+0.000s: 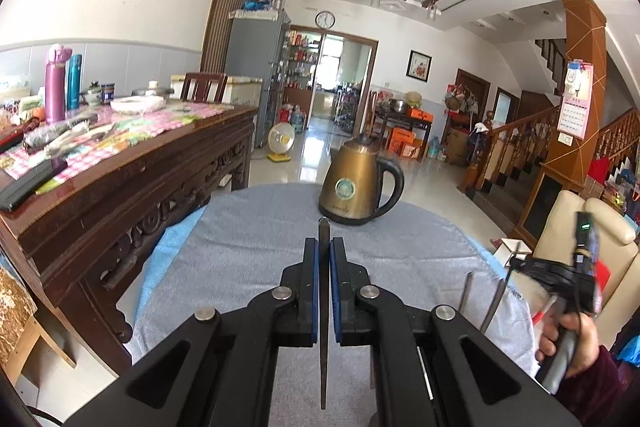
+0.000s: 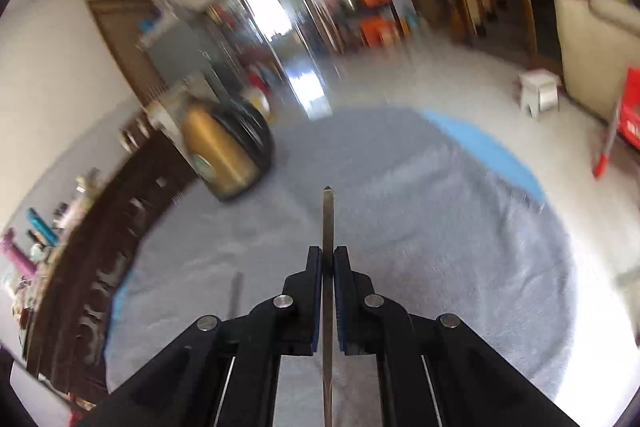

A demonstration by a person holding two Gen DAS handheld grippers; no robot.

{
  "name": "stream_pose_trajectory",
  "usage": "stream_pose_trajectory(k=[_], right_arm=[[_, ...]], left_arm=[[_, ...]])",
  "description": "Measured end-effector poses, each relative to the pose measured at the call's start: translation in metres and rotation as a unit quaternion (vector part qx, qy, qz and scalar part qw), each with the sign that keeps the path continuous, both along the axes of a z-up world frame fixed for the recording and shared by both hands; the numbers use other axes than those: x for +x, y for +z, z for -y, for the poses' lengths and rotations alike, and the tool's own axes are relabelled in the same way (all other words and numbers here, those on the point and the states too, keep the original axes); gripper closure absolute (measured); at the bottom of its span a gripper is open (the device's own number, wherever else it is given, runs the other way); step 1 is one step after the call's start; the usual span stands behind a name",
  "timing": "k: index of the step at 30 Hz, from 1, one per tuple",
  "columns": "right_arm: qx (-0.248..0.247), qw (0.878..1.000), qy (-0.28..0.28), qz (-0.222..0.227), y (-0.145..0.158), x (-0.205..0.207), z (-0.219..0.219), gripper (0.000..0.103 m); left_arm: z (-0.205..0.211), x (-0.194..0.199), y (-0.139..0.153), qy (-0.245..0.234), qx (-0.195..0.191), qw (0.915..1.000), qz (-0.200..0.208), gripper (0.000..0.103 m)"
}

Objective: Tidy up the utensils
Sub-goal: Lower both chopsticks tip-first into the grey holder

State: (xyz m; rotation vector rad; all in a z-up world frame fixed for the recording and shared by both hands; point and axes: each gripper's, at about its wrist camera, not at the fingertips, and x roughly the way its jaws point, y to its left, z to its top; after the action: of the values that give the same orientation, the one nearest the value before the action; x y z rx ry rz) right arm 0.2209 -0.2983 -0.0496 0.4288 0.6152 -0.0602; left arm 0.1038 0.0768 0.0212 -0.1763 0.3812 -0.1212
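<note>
The left tool [image 1: 324, 247] is gripping a thin metal chopstick [image 1: 323, 307] between its blue pads, jaws closed tight on it. The chopstick is running straight along the tool's line, its pointed tip sticking out past the fingertips above the grey cloth [image 1: 248, 251] covering the round tabletop [image 1: 176, 243], whose blue under-layer is showing at the edge. A brass-coloured kettle [image 1: 356, 187] with a black handle is standing upright at the far side of the cloth, just beyond the chopstick's tip in this view.

The right tool [image 2: 328, 259] is likewise clamping a second chopstick [image 2: 328, 223], jaws closed on it, with the squared tip poking forward over the cloth. That view is smearing with motion blur; the kettle is showing to the upper left, tilted by the camera's angle. Another thin stick [image 2: 236, 291] is showing to the left of the tool's fingers, too blurred to tell what it is or whether it is touching the cloth.

In the left wrist view, a hand [image 1: 568, 343] in a dark red sleeve is holding the right tool's handle at the right edge. Two more thin metal sticks [image 1: 480, 303] are showing beside it over the cloth's right part; whether they are resting or held cannot be told.

A dark wooden sideboard [image 1: 132, 179] with clutter on a checked cover is standing left of the tabletop.
</note>
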Motion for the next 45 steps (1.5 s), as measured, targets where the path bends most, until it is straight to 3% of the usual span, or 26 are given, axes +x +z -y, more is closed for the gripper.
stream_pose_trajectory(k=[5,9,16,23,30,37,45], right_arm=[[-0.023,0.993,-0.001,0.119,0.062,-0.06,-0.016,0.096],[-0.027,0.982,0.018,0.186,0.106,-0.101,-0.029,0.096],[-0.014,0.969,0.079,0.235,0.144,-0.14,-0.063,0.096],[-0.021,0.968,0.119,0.219,0.124,-0.145,-0.102,0.096],[-0.045,0.973,0.14,0.177,0.084,-0.138,-0.121,0.096],[-0.047,0.975,0.153,0.153,0.064,-0.143,-0.119,0.096],[-0.047,0.975,0.161,0.145,0.058,-0.147,-0.119,0.096]], left_arm=[[0.005,-0.016,0.02,-0.006,0.003,0.9996,0.026,0.098],[0.011,-0.031,0.04,-0.02,0.009,0.9986,0.049,0.098],[0.024,-0.047,0.07,-0.052,0.003,0.9957,0.077,0.098],[0.034,-0.046,0.07,-0.083,-0.016,0.9941,0.068,0.098],[0.047,-0.032,0.042,-0.09,-0.009,0.9955,0.028,0.098],[0.052,-0.018,0.016,-0.097,-0.011,0.9949,-0.026,0.098],[0.052,-0.021,0.012,-0.105,-0.009,0.9939,-0.035,0.098]])
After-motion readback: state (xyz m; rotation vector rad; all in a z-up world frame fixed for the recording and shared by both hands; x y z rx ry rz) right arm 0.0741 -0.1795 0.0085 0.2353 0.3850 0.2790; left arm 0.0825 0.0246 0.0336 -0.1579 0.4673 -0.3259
